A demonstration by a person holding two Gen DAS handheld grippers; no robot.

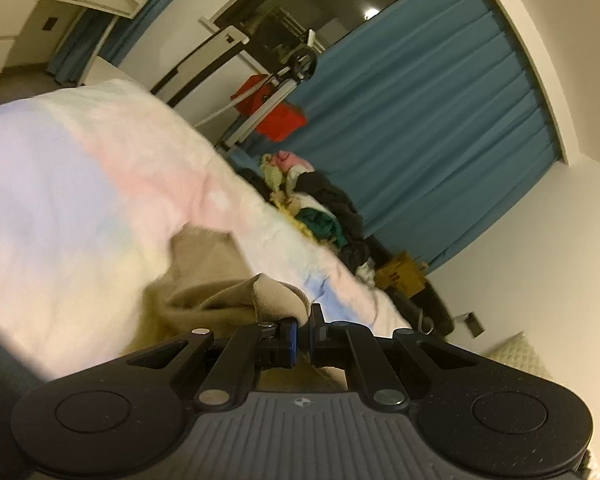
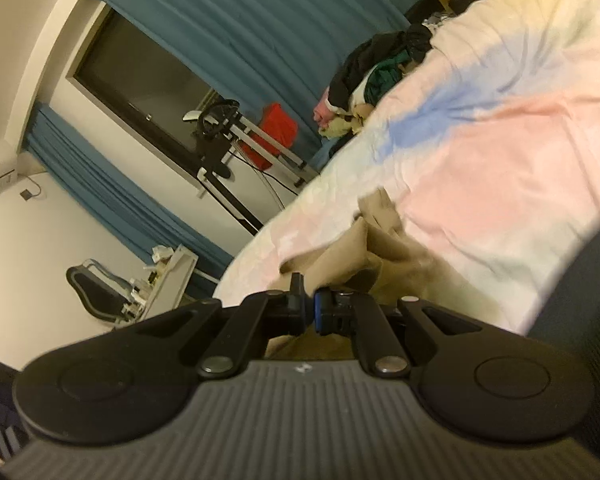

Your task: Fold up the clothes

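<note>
A beige garment (image 1: 224, 280) lies bunched on the pastel bed cover (image 1: 80, 184). My left gripper (image 1: 303, 326) is shut on a fold of it at the near edge. The same beige garment (image 2: 364, 252) shows in the right wrist view on the bed cover (image 2: 500, 152). My right gripper (image 2: 309, 304) is shut on another part of its edge. Both views are tilted, and most of the garment hangs below the grippers, hidden.
A pile of mixed clothes (image 1: 312, 204) sits at the far end of the bed, also in the right wrist view (image 2: 372, 80). Blue curtains (image 1: 420, 120), a red bag (image 1: 272, 108) on a metal stand and a yellow box (image 1: 402, 276) stand beyond.
</note>
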